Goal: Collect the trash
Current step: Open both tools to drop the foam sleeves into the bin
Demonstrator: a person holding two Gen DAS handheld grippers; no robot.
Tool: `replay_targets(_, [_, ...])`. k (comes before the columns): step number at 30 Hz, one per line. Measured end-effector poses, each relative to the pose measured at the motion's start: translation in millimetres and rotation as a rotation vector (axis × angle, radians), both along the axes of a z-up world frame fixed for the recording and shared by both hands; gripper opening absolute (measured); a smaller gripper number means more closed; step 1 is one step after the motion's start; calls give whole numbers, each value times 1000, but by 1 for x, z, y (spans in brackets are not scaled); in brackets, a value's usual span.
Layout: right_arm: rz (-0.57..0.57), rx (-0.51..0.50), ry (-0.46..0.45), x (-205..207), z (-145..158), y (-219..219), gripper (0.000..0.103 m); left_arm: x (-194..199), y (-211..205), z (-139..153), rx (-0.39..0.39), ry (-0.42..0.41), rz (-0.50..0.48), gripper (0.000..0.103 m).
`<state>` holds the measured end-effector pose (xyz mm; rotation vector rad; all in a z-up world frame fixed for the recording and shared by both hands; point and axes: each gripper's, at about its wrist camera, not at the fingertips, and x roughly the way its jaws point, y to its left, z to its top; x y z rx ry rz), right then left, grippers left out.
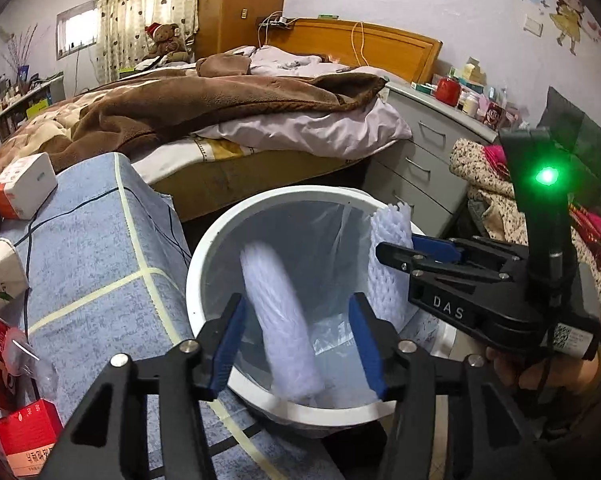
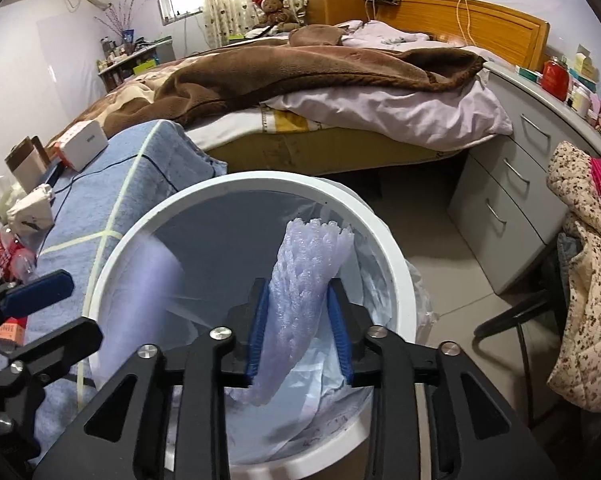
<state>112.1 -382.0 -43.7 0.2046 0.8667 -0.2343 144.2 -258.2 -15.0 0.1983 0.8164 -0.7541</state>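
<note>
A white bin [image 1: 196, 280] [image 2: 260, 182] lined with a clear bag stands on the floor beside the blue-covered table. My left gripper [image 1: 296, 344] is open above the bin's mouth. A white foam net sleeve [image 1: 284, 320], blurred, hangs loose between its blue pads without touching either, and shows as a faint smear [image 2: 160, 276] in the right wrist view. My right gripper [image 2: 300, 328] [image 1: 400, 252] hovers over the bin's right side, open. A second foam net sleeve [image 2: 304, 292] [image 1: 388, 240] stands between its pads, leaning on the left pad and clear of the right one lower down.
The blue cloth-covered table [image 1: 100, 260] on the left carries a white box [image 1: 24, 184], red cartons [image 1: 28, 432] and crumpled wrappers [image 2: 32, 208]. A bed [image 2: 340, 80] lies behind the bin. Grey drawers [image 2: 500, 208] and a chair draped with a speckled garment [image 2: 588, 280] are at the right.
</note>
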Motion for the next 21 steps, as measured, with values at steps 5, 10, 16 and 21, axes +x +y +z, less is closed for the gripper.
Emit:
replay_targets(5, [-7,8,-11,-3,1,-1,61,2,9,3,-11,-3,16,66])
replay_targets(10, [-7,16,-23,-2,4,4,62,3,22,7,-28,-3,45,69])
replay_targets(16, [4,20,-59,-4,12,16,62,1,48,17,-47,-34,92,69])
replay_targets(21, [43,32,-93,-1,18,34,62,2,78,24,-50,-63,157,69])
